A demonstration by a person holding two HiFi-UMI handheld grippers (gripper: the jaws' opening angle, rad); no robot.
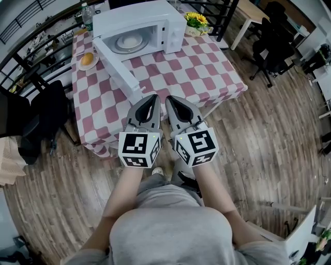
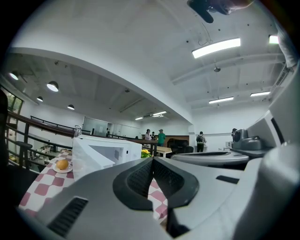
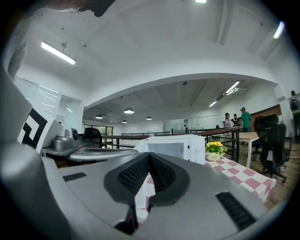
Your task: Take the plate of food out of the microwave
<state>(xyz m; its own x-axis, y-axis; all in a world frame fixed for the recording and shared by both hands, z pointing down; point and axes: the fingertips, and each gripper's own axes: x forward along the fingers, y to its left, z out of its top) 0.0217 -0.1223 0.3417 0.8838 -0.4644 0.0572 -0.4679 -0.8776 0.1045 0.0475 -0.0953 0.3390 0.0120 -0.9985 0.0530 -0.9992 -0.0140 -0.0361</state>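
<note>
While both tools hang side by side over the near edge of the tabletop [image 1: 181, 67], the count stands thus: two grippers, one microwave [image 1: 155, 23], one plate [image 1: 83, 65], one bun [image 1: 88, 58], one pot of yellow flowers [image 1: 196, 21], one bottle [image 1: 86, 14]. The left gripper [image 1: 153, 97] has its jaws pressed together with nothing between them, as its own view confirms [image 2: 152, 161]. The right gripper [image 3: 148, 157] reads the same, jaws together and empty. Both point level toward the microwave. The microwave door [image 1: 119, 67] hangs open, its long edge running from the cabinet toward the person. A round pale disc [image 1: 128, 40] lies flat in the cavity; whether it is a turntable or a dish cannot be told. The plate rests flat on the checked cloth, outside the cavity, just left of the open door and near the far-left corner of the tabletop. It faces up with the bun on it. Being round, it shows no long axis. It is well apart from both grippers. The pot stands just right of the microwave, the bottle behind its left corner.
</note>
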